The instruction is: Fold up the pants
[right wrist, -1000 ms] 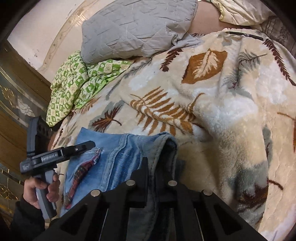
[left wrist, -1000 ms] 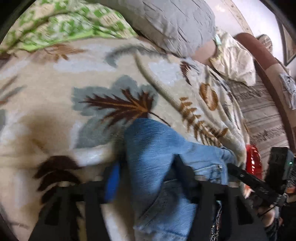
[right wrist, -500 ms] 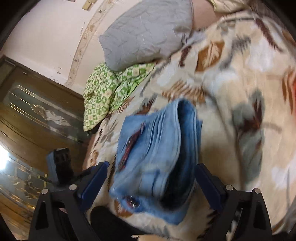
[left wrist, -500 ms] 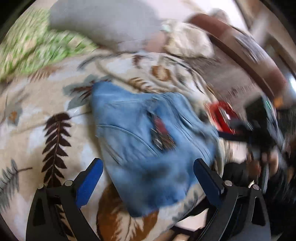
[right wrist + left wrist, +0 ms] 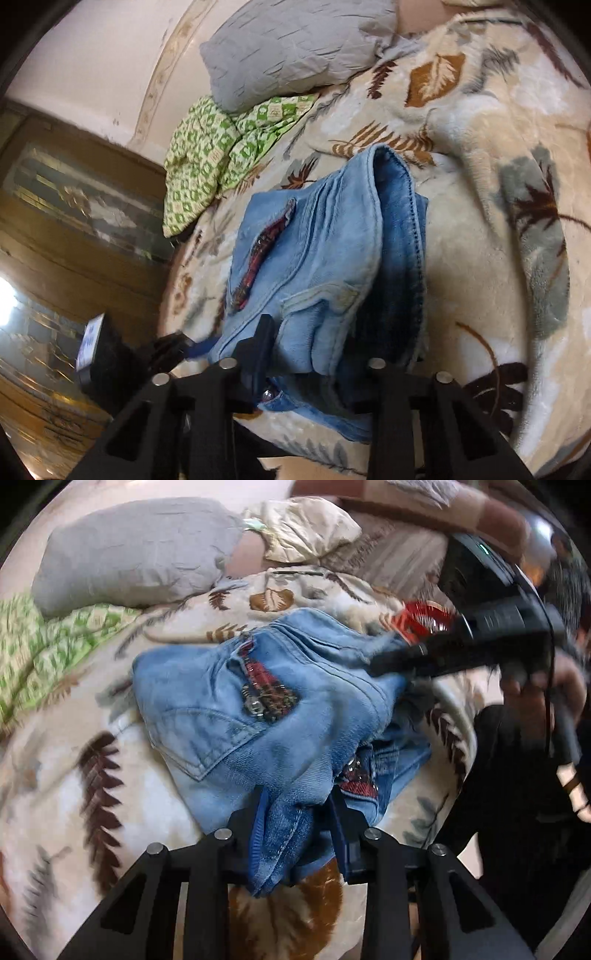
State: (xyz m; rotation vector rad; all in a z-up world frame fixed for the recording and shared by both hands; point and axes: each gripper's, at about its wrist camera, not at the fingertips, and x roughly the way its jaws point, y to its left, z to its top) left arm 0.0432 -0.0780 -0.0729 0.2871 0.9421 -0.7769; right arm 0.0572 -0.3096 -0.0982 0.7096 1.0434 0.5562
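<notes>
The left hand-held gripper (image 5: pixel 297 819) has just been closing and now pinches the near edge of the folded pants (image 5: pixel 266 701). The right hand-held gripper (image 5: pixel 314 354) has closed likewise on the same bundle's thick edge. The pants lie on the leaf-patterned blanket (image 5: pixel 480 258) of the bed.

Two fisheye wrist views look steeply down along their fingers, close over folded jeans (image 5: pixel 280 709) on a leaf-patterned blanket (image 5: pixel 498 229). Both share the far gray pillow (image 5: pixel 133 554).

Faded matt denim pants (image 5: pixel 280 701) — plush fleecy blanket (image 5: pixel 74 794) — crinkled grey cloth pillow (image 5: pixel 133 550)
</notes>
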